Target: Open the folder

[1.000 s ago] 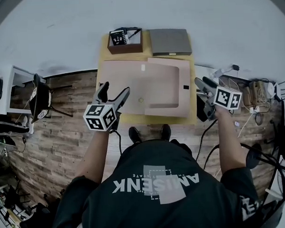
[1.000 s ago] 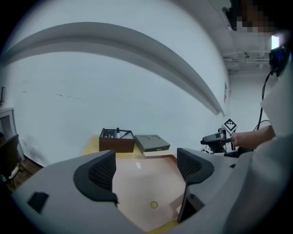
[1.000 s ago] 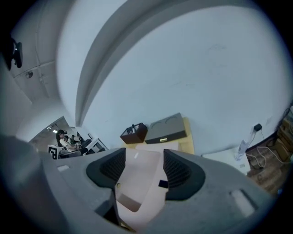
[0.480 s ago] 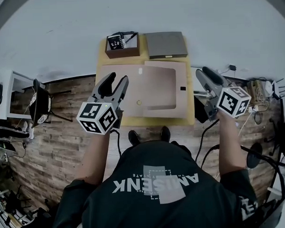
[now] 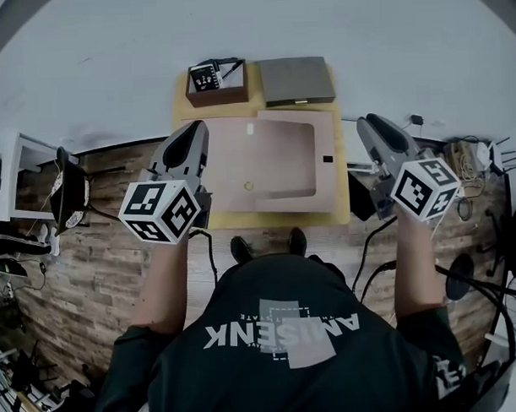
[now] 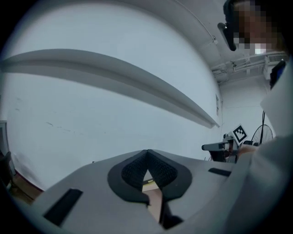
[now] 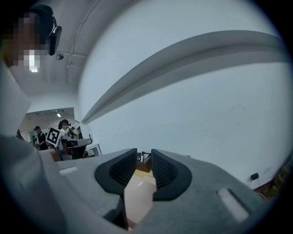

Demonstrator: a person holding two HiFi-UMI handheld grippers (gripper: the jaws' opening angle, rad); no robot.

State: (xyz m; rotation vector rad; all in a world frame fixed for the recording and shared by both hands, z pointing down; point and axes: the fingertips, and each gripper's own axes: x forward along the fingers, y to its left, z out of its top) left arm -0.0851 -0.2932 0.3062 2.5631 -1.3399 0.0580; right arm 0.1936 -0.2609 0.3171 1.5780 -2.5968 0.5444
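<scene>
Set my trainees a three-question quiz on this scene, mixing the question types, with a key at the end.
1. True or false: the left gripper has its jaws shut, with nothing held.
2. What stands just beyond the folder, at its far left corner? A) a brown box B) a mug C) a lamp
3. Does the right gripper touch the folder?

Key: 1 true. 2 A. 3 No. It hangs clear of the folder, off to its side. Its jaws have just been closing and stand slightly apart, with nothing gripped between them.
</scene>
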